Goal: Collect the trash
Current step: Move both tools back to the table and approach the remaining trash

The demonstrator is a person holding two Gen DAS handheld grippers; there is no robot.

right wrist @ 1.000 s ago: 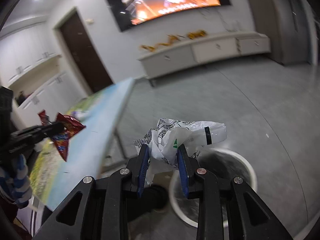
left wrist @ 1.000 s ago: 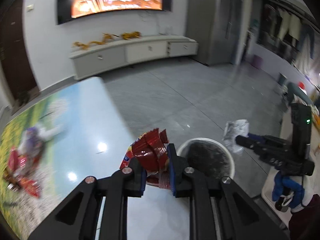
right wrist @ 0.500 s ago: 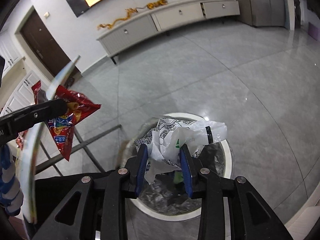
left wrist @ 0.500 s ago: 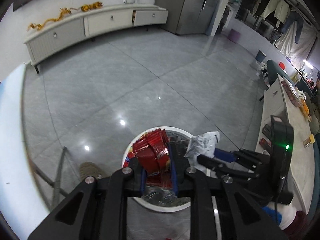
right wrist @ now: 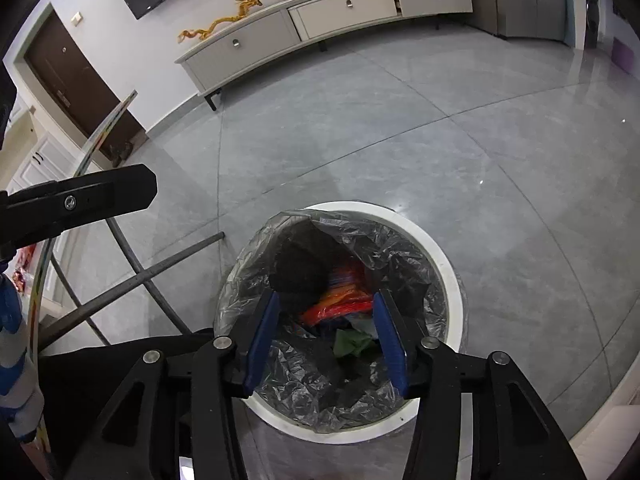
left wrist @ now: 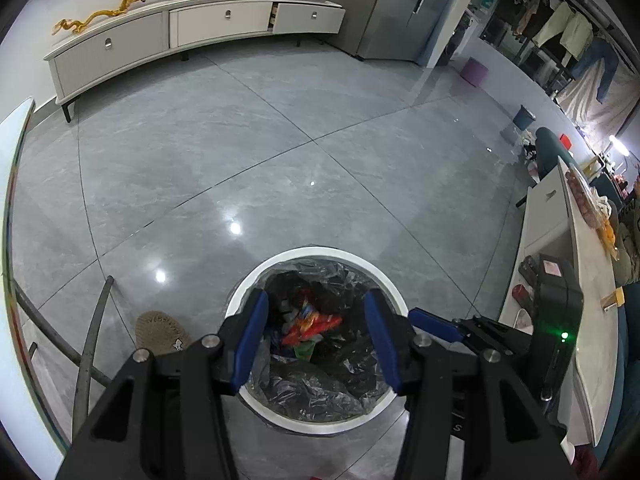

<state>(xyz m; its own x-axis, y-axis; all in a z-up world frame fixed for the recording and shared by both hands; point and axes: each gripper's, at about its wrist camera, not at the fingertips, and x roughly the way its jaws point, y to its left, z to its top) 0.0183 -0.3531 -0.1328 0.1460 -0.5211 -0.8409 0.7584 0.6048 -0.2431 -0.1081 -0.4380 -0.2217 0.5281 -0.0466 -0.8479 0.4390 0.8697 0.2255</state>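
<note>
Lying at the bottom of the bin [left wrist: 256,292], the trash is a heap of wrappers: a red and orange snack packet [left wrist: 310,322] on top, a green scrap [right wrist: 352,342] beside it, and some pale plastic half buried in the dark. The bin is round with a white rim and a crinkled clear liner [right wrist: 256,264] folded over its edge; it stands on the glossy grey tiled floor [left wrist: 280,140].

Both tongs hang directly above the bin mouth, pointing steeply down into it. The left tongs [left wrist: 316,340] have just been opening and now stand about halfway apart, blue pads bare, nothing between them but the view of the rubbish below. The right tongs [right wrist: 326,338] have likewise just been opening to about the same width and grip nothing. In the left wrist view the right tongs reach in from the right edge, just beside the left ones.

Near the bin a woven slipper [left wrist: 160,332] sits on the floor, next to the thin metal legs [right wrist: 132,276] of the surface [left wrist: 12,152] along the left edge. Farther back a long white cabinet [left wrist: 192,28] runs along the wall with golden dragon ornaments [left wrist: 128,4] on top
</note>
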